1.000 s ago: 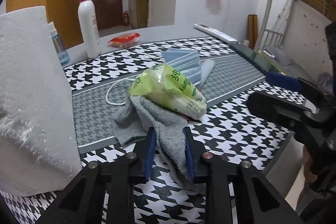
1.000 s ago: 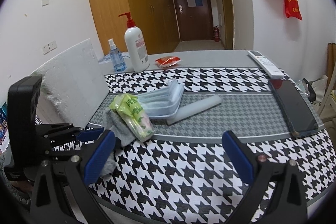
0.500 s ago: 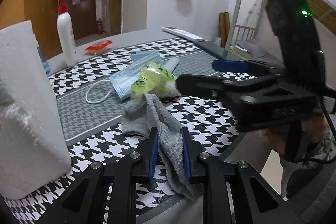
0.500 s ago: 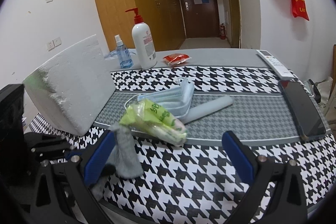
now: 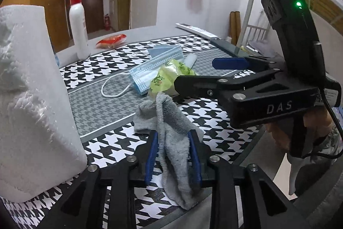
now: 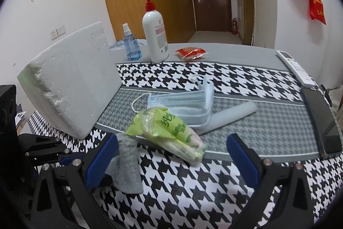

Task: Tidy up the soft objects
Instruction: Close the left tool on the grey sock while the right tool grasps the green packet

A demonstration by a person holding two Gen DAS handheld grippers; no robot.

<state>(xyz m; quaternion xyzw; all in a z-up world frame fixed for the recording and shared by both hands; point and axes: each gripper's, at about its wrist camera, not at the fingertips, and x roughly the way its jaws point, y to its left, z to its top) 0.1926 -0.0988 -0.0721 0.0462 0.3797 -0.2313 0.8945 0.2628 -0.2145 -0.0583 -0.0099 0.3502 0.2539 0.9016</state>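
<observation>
Grey cloth (image 5: 171, 138), pale blue mask (image 6: 182, 104), yellow-green packet (image 6: 169, 132), black-and-white houndstooth tablecloth (image 6: 214, 181).

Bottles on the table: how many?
2. White pump bottle with a red pump stands at the far edge; small blue spray bottle stands just left of it, beside the foam block. More could be hidden behind the block.

Towel (image 5: 171, 134) before packet (image 6: 171, 130), masks (image 6: 182, 104) behind, foam block (image 6: 70, 83) left
</observation>
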